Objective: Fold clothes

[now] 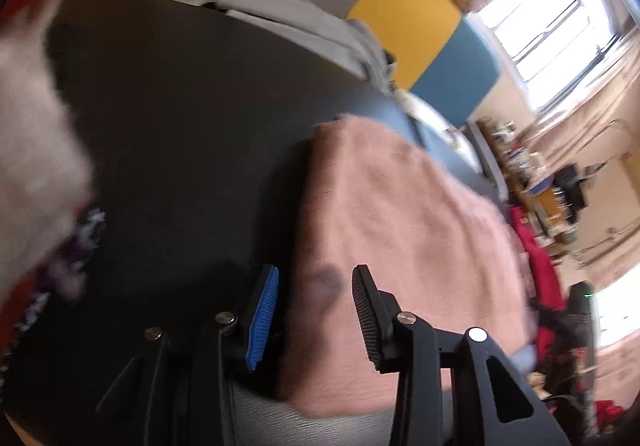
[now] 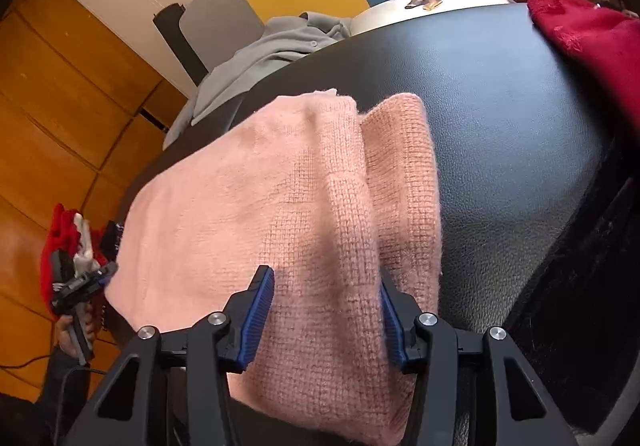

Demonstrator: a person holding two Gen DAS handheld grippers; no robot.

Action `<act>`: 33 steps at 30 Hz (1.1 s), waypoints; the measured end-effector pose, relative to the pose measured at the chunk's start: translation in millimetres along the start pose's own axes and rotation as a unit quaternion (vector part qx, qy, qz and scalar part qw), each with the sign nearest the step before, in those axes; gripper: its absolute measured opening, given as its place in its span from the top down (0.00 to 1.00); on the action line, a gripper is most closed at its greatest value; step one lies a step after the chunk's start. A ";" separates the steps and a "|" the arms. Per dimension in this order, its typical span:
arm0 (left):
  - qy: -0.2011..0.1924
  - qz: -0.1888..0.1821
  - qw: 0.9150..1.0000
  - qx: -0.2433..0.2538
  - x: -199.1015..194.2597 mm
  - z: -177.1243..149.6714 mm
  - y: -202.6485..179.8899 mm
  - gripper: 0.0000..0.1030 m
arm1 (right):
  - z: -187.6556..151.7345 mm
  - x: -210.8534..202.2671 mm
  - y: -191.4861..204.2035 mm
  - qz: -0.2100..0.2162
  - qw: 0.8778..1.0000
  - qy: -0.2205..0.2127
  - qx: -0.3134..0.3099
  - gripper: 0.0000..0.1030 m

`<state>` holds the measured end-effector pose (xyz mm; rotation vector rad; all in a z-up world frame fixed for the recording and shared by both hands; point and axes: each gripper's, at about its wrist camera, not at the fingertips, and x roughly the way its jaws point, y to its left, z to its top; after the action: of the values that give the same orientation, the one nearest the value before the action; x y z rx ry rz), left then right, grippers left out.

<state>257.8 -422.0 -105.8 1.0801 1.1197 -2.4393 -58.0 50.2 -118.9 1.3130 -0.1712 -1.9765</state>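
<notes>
The pink sweater is lying folded on the black counter, and the right tongs are straddling its thick doubled edge, a pad on each side. The knit is filling the gap, but I cannot tell whether the pads are actually pinching it. The left tongs are hovering over the sweater's near left edge, jaws apart, nothing gripped; one finger is over bare counter, the other over the knit. For a clean fold, I'd say the right tongs are wanting every layer of that bundle between the pads, not just the top one, while the left tongs are needing to bite the matching edge so both sides lift evenly. Grey clothes are sitting beyond the right tongs at the far edge, and a red garment is lying off to their far right, well clear.
</notes>
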 end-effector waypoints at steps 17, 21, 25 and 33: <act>0.053 0.033 0.997 0.050 22.6 26.4 -33.9 0.96 | 8.4 -1.2 20.8 -0.025 0.998 0.035 -0.037 0.94; 0.023 -0.030 0.998 0.046 -7.3 31.6 -43.1 0.96 | 8.3 -27.9 39.2 -0.027 0.997 0.020 -0.063 0.94; 0.001 -0.079 0.996 0.051 -39.0 16.3 -41.4 0.96 | -17.6 -72.8 47.4 -0.016 0.998 -0.008 -0.066 0.94; 0.073 -0.033 0.997 0.023 1.2 -15.6 -6.5 0.95 | -77.6 -47.5 -23.8 0.005 0.998 0.005 0.057 0.89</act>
<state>262.0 -406.1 -109.8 1.2720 1.1646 -2.4832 4.6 119.3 -131.4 1.3897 -0.2887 -1.9767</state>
